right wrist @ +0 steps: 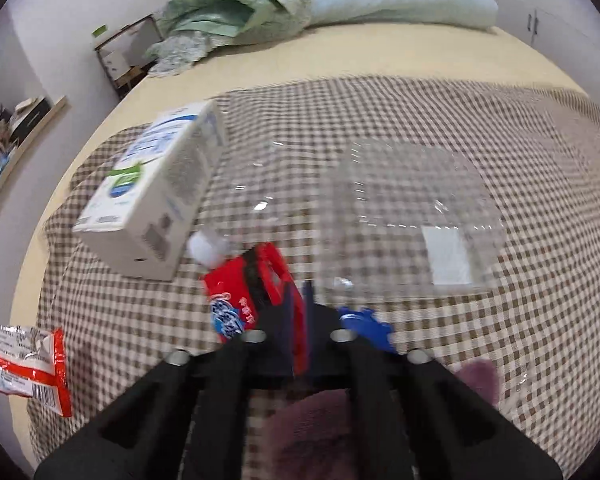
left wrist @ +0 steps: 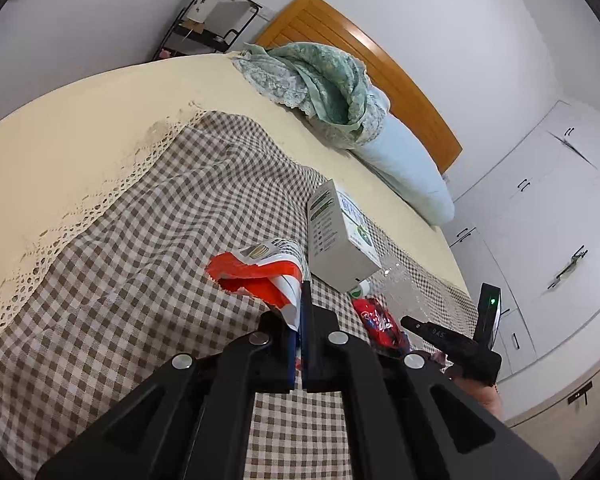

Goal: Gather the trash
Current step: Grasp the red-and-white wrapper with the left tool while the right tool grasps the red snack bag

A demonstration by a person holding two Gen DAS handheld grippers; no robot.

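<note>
Left wrist view shows the left claw (left wrist: 302, 312) pointing forward and a little upward over the bed, its two fingers pressed together on a crumpled red and white wrapper (left wrist: 260, 276). The wrapper sticks out above and to the left of the fingertips, raised off the checked cloth (left wrist: 140, 248). Just beyond the wrapper lies a white carton (left wrist: 340, 236) on its side, and next to it a clear bottle with a white cap (left wrist: 400, 284).

In the right wrist view the right claw (right wrist: 300, 304) is low over the same cloth, clenched on a red packet (right wrist: 256, 292) with blue and white print. The packet spreads to the left of the fingertips; a blue piece (right wrist: 370, 328) shows at their right. A clear plastic tray (right wrist: 420, 208) lies further ahead. At the far end are a green blanket (right wrist: 236, 12) and a pale pillow (right wrist: 400, 0).
</note>
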